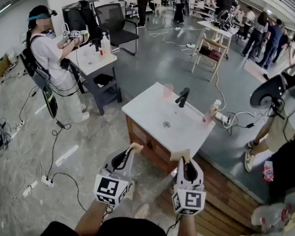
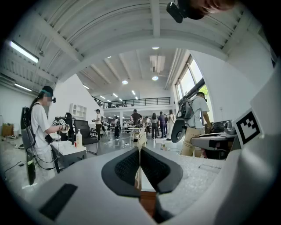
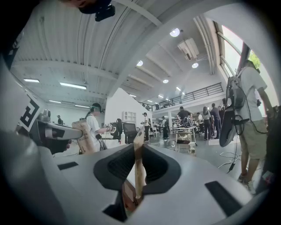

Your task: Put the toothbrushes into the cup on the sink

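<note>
Toothbrushes are gripped one in each hand. The left hand-held gripper (image 2: 140,154) has its jaws pressed almost together on a thin beige toothbrush (image 2: 138,178), which stands on edge between the pads. The right hand-held gripper (image 3: 139,147) pinches a second, thicker-looking beige toothbrush (image 3: 138,167), upright between its pads and rising past the jaw tips.

In the head view both are held level in front of the person. The left one (image 1: 134,148) is off the near left side of the white sink (image 1: 147,107). The right one (image 1: 182,160) has its brush end just at the sink's near edge.

The pink cup (image 1: 168,90) stands at the far edge of the sink, just left of the black faucet (image 1: 182,97), well apart from both toothbrushes.
</note>
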Demonstrator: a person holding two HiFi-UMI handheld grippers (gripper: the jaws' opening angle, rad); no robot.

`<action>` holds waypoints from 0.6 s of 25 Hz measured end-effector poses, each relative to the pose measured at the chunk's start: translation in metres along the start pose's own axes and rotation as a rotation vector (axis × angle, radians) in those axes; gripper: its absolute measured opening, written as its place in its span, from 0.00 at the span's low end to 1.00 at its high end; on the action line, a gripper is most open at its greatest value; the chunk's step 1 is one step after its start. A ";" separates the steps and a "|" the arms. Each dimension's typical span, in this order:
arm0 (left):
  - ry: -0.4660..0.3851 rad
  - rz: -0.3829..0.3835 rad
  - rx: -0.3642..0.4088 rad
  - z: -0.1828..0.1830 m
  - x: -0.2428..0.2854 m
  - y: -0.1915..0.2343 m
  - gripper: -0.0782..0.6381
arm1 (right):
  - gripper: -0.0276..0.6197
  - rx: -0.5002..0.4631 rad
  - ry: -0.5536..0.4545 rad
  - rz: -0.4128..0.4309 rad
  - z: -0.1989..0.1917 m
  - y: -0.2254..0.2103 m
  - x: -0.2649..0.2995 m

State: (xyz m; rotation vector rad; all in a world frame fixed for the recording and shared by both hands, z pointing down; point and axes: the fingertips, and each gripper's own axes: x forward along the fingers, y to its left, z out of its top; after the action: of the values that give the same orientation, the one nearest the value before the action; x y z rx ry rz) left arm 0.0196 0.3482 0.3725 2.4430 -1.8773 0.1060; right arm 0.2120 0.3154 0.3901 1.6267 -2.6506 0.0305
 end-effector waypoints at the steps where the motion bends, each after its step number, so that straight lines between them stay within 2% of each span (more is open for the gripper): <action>1: 0.000 0.000 0.000 0.001 0.000 0.000 0.12 | 0.12 -0.001 0.001 0.000 0.000 0.000 0.001; 15: 0.008 -0.008 -0.009 0.001 0.036 0.033 0.12 | 0.12 0.003 0.006 -0.017 0.000 -0.001 0.044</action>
State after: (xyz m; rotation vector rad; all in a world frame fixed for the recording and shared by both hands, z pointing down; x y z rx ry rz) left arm -0.0032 0.3049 0.3752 2.4399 -1.8611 0.1060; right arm 0.1926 0.2754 0.3921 1.6468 -2.6338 0.0397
